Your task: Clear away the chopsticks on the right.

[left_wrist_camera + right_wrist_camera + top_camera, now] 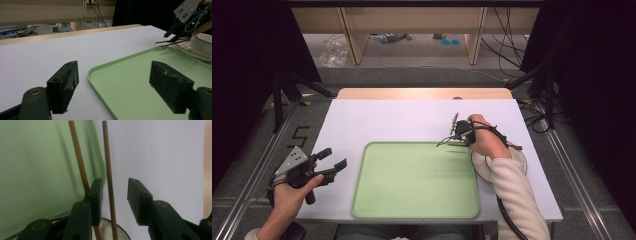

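White table top (377, 120) with a light wooden strip (422, 93) along its far edge. Beyond it, grey floor (412, 62), pale wooden furniture legs (354, 35), loose black cables (507, 45); black curtains (252, 50) flank both sides.

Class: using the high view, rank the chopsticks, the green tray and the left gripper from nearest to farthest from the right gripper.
1. Chopsticks, at the right gripper jaws.
2. Green tray, just below-left of it.
3. Left gripper, across the tray at the table's left.

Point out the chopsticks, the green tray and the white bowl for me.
chopsticks (109, 170): right gripper view, mid-shaft of the right-hand stick.
green tray (362, 187): high view, left rim.
white bowl (200, 42): left gripper view, outer wall.
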A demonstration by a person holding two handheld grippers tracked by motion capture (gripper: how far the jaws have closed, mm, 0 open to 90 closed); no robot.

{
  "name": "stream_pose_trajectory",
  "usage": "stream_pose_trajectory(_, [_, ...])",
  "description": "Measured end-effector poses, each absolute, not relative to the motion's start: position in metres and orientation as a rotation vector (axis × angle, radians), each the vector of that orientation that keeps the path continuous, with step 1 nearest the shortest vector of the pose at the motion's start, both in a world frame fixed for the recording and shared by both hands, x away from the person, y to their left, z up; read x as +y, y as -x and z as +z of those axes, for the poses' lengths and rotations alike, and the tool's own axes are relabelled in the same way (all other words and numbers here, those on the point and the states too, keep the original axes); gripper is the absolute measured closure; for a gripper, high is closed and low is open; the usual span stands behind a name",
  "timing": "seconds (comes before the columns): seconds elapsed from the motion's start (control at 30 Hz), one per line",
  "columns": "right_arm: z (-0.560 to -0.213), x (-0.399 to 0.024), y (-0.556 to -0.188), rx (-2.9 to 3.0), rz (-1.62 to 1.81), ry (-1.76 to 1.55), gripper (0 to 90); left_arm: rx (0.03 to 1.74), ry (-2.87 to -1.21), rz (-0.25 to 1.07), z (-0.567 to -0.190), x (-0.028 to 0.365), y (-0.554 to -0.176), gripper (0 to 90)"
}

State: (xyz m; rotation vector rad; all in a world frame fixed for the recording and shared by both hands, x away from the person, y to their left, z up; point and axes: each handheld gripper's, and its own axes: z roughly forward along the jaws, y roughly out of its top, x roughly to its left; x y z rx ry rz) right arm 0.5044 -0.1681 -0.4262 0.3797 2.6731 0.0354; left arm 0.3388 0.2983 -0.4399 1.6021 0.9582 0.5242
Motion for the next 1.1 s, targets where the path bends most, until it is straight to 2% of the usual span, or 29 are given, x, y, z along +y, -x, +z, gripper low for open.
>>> stream_pose_trajectory(0.57, [-0.437,-0.167,-0.512,2.692,-0.016,-0.349,74.0,0.958,-1.602,0.527,-0.44,0.299,-0.339,23.7])
stream_pose_trajectory(1.1, [-0.441,-0.156,-0.517,2.687,-0.001,-0.33,75.1,0.961,-1.602,0.528,-0.44,0.299,-0.339,23.7])
